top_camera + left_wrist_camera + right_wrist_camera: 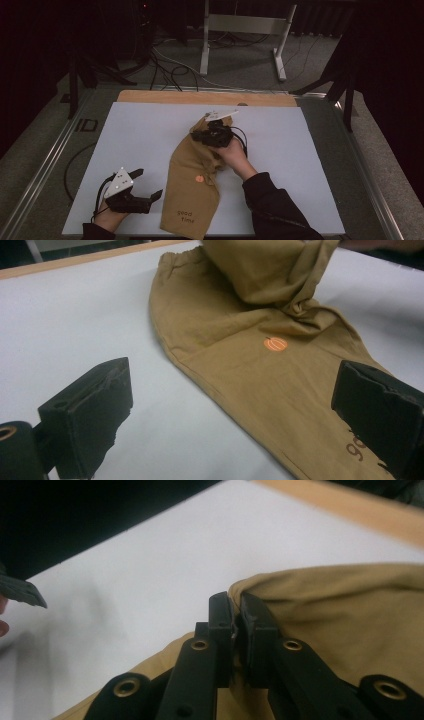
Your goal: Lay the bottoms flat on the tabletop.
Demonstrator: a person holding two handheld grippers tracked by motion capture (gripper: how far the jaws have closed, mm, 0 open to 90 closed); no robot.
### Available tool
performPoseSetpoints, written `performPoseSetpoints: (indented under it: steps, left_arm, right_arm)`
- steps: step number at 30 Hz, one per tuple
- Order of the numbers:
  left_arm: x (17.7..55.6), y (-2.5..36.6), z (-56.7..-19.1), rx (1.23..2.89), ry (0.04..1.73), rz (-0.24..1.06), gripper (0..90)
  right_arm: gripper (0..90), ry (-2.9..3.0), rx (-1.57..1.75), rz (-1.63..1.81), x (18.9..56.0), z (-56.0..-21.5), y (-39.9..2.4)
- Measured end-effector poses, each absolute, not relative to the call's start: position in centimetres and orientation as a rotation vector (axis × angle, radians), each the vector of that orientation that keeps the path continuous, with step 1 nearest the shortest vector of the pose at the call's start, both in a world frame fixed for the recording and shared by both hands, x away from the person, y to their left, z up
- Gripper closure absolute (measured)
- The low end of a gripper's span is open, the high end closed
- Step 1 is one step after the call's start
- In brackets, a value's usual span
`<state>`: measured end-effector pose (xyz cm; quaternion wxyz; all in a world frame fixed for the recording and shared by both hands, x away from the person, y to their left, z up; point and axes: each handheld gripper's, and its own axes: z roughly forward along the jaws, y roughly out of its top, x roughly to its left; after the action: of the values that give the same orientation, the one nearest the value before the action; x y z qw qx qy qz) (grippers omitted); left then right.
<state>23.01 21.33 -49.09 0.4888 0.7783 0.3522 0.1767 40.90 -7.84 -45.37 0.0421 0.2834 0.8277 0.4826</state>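
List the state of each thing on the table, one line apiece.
tan trousers: lying on the white mat, upper part lifted and folded over.
right gripper: shut on the trousers' fabric edge.
left gripper: open, jaws wide, resting beside the trousers, holding nothing.
white mat: flat on the table.

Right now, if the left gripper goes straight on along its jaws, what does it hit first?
Likely the tan trousers: the left gripper, jaws open, points at the leg near the orange pumpkin print. White table sheet lies under it; depth uncertain.
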Motion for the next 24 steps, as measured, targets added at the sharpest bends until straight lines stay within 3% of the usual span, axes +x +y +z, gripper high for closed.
performPoseSetpoints:
  steps: [3, 5, 7, 10, 16, 20, 24]
  left_arm:
    - [23.0, 21.3, -49.1, 1.895, 0.853, 0.424, 3.9]
    - [22.9, 21.3, -49.1, 1.894, 0.850, 0.427, 3.9]
    - [22.9, 21.3, -49.1, 1.895, 0.851, 0.426, 3.9]
    - [22.9, 21.3, -49.0, 1.894, 0.852, 0.430, 3.9]
    - [22.9, 21.3, -49.1, 1.899, 0.852, 0.435, 3.9]
    - [23.0, 21.2, -49.1, 1.901, 0.854, 0.427, 3.9]
    - [23.1, 21.2, -49.2, 1.905, 0.861, 0.422, 3.9]
  right_arm:
    - [82.9, 2.572, 0.904, 1.451, 41.0, -46.3, -6.7]
    - [72.0, 2.601, 0.891, 1.477, 40.9, -46.6, -6.4]
    - [54.9, 2.617, 0.878, 1.488, 40.5, -46.2, -6.4]
    - [49.0, 2.575, 0.876, 1.474, 40.0, -44.6, -7.6]
    - [55.6, 2.516, 0.856, 1.393, 40.3, -43.2, -12.0]
    - [61.6, 2.538, 0.881, 1.257, 41.0, -45.3, -13.9]
    - [60.3, 2.584, 0.911, 1.201, 41.8, -48.1, -15.0]
